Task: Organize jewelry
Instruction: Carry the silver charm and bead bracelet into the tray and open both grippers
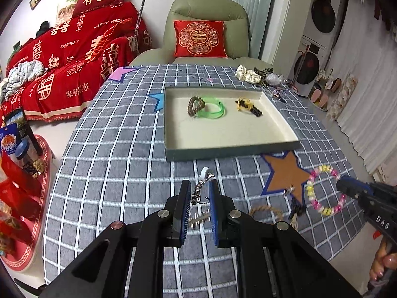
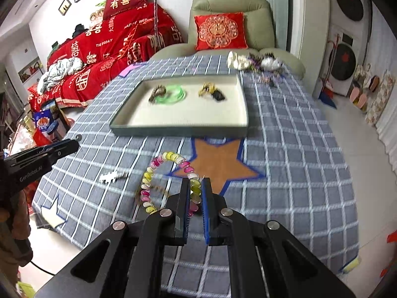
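Observation:
My left gripper [image 1: 199, 183] is shut on a silver chain [image 1: 198, 192] with a white disc [image 1: 205, 173] that sticks out past the fingertips, held above the checked cloth. The right gripper [image 2: 196, 182] is shut on a pink and yellow bead bracelet [image 2: 171, 159], whose loop stands up over the orange star [image 2: 218, 164]. In the left wrist view that bracelet [image 1: 320, 191] hangs from the right gripper [image 1: 340, 185] at the right. A shallow cream tray [image 1: 230, 150] lies beyond, holding a green bangle [image 1: 214, 110], a brown bead bracelet [image 1: 194, 105] and a yellow and black piece [image 1: 248, 106].
A rope bracelet [image 1: 266, 209] and a small silver piece [image 2: 113, 176] lie on the cloth near the front. Scrunchies and more jewellery [image 1: 258, 74] are piled at the far right corner. A green armchair [image 1: 208, 12] stands behind the table, and a person's hand [image 1: 382, 265] shows at lower right.

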Available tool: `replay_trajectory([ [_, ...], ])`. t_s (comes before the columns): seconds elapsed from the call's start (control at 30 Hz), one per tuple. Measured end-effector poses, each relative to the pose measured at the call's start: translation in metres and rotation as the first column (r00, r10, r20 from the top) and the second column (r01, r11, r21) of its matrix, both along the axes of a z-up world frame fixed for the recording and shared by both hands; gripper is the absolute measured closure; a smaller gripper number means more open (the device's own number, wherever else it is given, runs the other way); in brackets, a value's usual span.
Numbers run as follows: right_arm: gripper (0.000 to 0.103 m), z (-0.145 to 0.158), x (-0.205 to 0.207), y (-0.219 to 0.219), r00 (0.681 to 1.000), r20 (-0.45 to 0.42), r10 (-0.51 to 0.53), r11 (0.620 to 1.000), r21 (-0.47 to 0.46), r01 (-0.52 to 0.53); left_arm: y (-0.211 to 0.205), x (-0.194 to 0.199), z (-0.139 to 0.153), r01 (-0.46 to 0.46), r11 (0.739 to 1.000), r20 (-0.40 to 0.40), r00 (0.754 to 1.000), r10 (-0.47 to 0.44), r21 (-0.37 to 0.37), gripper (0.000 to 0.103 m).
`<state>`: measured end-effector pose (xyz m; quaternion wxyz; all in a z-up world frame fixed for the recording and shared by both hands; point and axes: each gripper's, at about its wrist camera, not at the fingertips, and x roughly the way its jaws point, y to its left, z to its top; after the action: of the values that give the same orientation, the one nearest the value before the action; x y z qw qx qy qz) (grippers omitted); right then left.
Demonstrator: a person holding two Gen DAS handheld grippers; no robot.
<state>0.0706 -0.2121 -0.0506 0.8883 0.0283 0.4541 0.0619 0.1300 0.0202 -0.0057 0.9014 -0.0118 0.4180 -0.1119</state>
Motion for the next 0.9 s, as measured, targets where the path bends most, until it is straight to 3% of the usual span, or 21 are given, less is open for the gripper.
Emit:
replay_trajectory([
  [0.5,0.093,0.027,0.101,-0.014,0.999,0.034,0.016,1.000,0.008,-0.016,-0.023,0.074,0.025,0.017,0.999,0.013,1.000,-0.018,0.038,0.080],
  [0.7,0.093,0.021,0.145,-0.017,1.000,0.016,0.007,1.000,0.023,-0.008,-0.034,0.113,0.018,0.013,0.998,0.005,1.000,-0.013,0.062,0.080],
  [0.9,0.093,0.004,0.182,-0.020,1.000,-0.018,-0.010,0.999,0.038,0.011,-0.043,0.150,-0.006,0.006,0.996,-0.047,0.999,-0.001,0.092,0.080],
])
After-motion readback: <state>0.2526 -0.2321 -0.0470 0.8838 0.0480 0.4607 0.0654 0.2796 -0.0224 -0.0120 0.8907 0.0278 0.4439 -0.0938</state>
